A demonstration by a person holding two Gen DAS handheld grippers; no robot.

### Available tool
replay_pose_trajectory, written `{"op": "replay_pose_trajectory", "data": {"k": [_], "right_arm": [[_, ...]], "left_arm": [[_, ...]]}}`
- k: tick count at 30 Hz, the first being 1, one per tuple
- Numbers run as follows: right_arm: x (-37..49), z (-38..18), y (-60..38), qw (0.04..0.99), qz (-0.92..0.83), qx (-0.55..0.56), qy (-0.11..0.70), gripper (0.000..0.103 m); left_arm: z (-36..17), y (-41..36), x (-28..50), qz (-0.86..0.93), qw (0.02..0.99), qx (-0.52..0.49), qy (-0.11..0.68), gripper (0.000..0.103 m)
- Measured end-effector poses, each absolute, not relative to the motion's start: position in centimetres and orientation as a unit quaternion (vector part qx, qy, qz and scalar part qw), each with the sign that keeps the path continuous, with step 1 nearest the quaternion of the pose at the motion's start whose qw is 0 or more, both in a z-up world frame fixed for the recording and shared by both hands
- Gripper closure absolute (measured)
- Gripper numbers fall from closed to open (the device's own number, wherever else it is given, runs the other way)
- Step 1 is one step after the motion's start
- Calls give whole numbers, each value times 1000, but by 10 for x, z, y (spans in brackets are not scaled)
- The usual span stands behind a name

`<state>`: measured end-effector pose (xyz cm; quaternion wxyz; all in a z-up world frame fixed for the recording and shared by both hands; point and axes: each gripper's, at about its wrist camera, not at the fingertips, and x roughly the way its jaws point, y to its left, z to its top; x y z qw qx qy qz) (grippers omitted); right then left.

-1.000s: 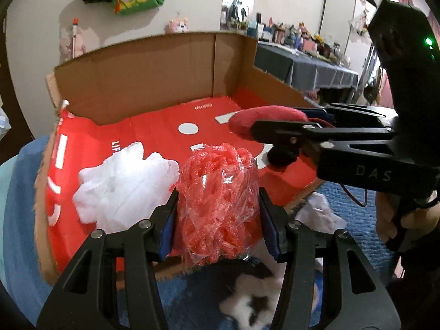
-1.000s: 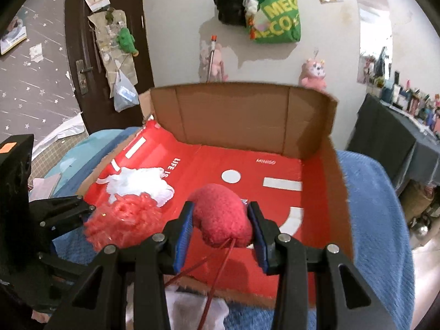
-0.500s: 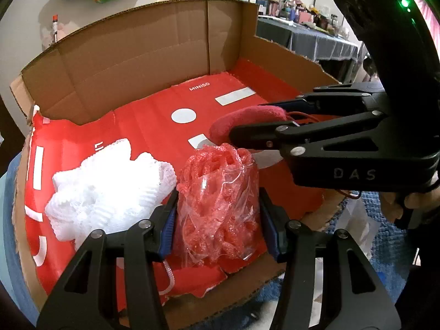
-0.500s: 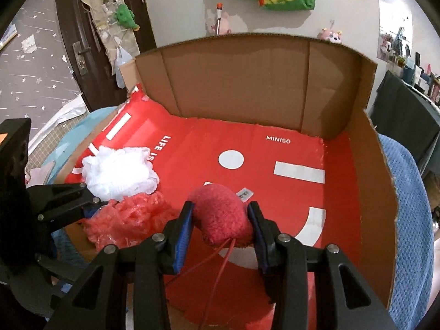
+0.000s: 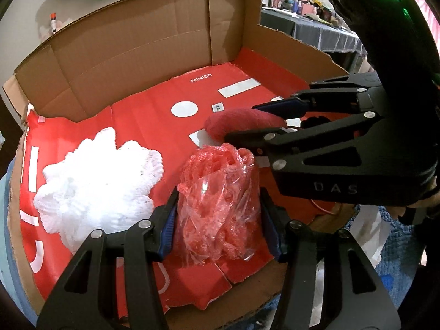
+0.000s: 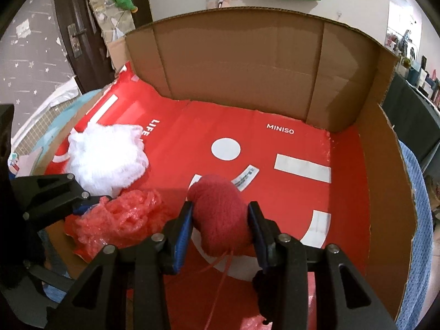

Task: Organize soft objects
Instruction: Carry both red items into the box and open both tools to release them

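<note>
My left gripper is shut on a clear bag of red foam netting, held over the front of the cardboard box; the bag also shows in the right wrist view. My right gripper is shut on a red yarn ball, held over the box's red floor with loose strands hanging. The yarn ball shows in the left wrist view, just right of the bag. A white foam net bundle lies in the box on the left, and shows in the right wrist view.
The box has tall cardboard walls at the back and right, and a low torn front edge. It sits on a blue towel. A dark cluttered table stands behind on the right.
Both grippers have moved forward and down into the box with their loads. The bag now hangs over the red floor beside the white bundle; the yarn ball is further in.
</note>
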<state>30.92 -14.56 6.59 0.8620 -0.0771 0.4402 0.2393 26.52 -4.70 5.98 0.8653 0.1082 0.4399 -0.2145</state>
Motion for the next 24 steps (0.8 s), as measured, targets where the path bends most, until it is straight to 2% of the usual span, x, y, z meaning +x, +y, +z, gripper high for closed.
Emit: {"op": "replay_pose_trajectory", "data": {"k": [24], "right_arm": [[313, 62, -140, 859, 205, -115, 455, 58]], "left_arm": [[58, -48, 266, -209, 867, 105, 440, 49]]}}
